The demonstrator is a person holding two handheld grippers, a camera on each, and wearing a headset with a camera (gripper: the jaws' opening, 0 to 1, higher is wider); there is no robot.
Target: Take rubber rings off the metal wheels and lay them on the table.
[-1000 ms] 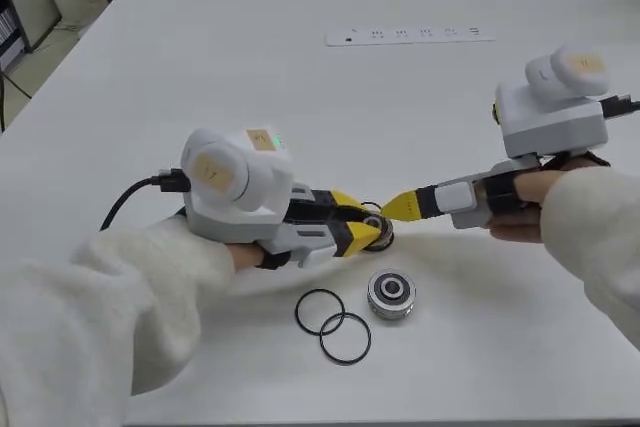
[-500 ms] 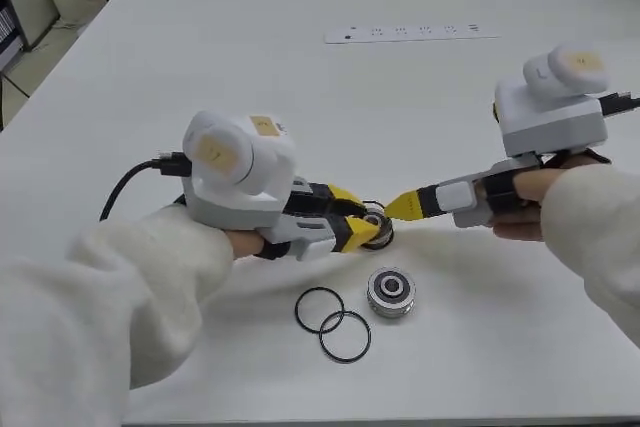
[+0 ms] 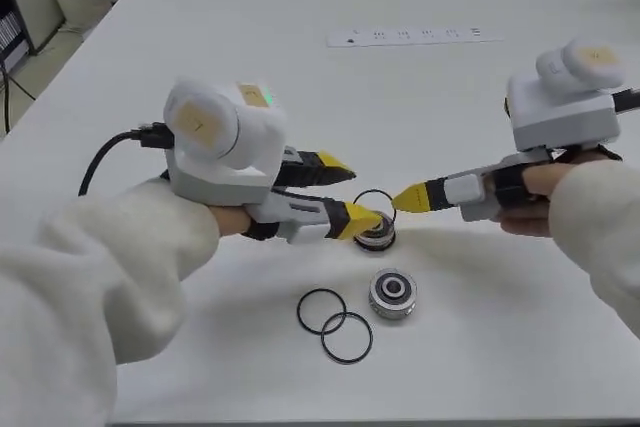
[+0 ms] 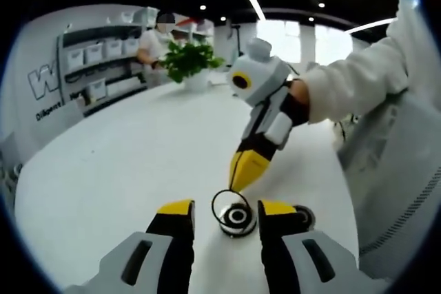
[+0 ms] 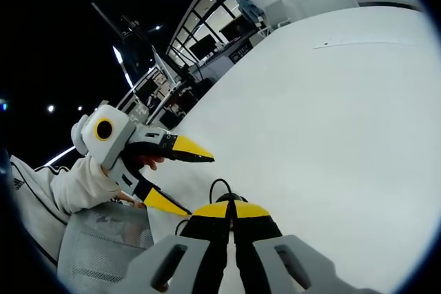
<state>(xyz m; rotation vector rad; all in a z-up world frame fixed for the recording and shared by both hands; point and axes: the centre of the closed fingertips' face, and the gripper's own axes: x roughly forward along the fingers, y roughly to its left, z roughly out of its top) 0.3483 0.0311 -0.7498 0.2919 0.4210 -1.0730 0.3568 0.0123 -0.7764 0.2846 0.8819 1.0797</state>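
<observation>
A small metal wheel (image 3: 377, 237) (image 4: 237, 217) rests on the white table (image 3: 300, 77), between the spread jaws of my left gripper (image 3: 358, 192) (image 4: 226, 210), which is open and not touching it. A black rubber ring (image 3: 375, 200) (image 4: 230, 200) (image 5: 218, 187) stands tilted above that wheel. My right gripper (image 3: 408, 198) (image 5: 234, 210) is shut on its edge. The ring's lower side is close to the wheel; I cannot tell if it touches. A second metal wheel (image 3: 391, 293) (image 4: 304, 217) lies nearer the table's front. Two loose black rings (image 3: 334, 324) overlap beside it.
A white power strip (image 3: 410, 35) lies far back on the table. A black cable (image 3: 105, 162) trails from my left gripper. White sleeves cover both arms. Shelves, a plant (image 4: 187, 60) and a person stand in the background of the left gripper view.
My left gripper has let go of the wheel, opened and risen a little. The right gripper has drawn the ring up and slightly rightward off the wheel.
</observation>
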